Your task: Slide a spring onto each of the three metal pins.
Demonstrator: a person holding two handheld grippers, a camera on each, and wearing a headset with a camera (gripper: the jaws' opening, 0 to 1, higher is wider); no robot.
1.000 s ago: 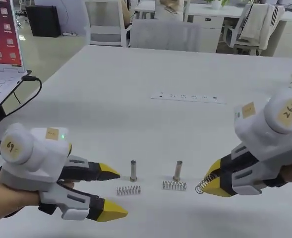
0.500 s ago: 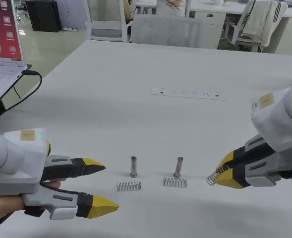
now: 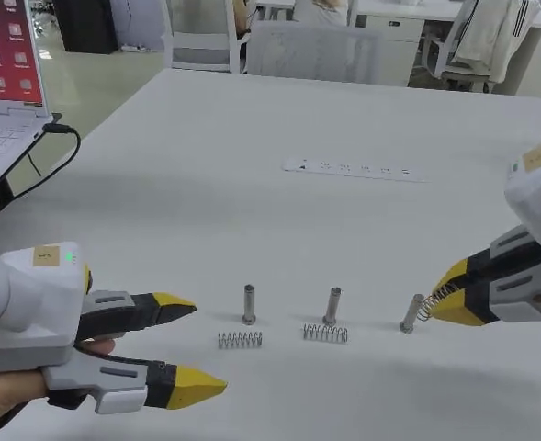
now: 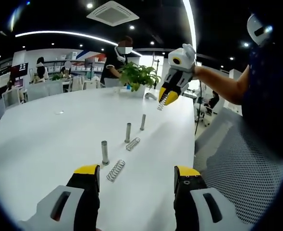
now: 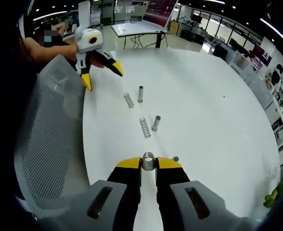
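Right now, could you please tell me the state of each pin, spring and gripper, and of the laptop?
Left pin: standing, bare.
Middle pin: standing, bare.
Right pin: standing, bare.
Left spring: lying on table.
Middle spring: lying on table.
Held spring: in the air by the right pin's top, not on it.
Left gripper: open, empty.
Right gripper: shut on the held spring.
Laptop: open, screen lit.
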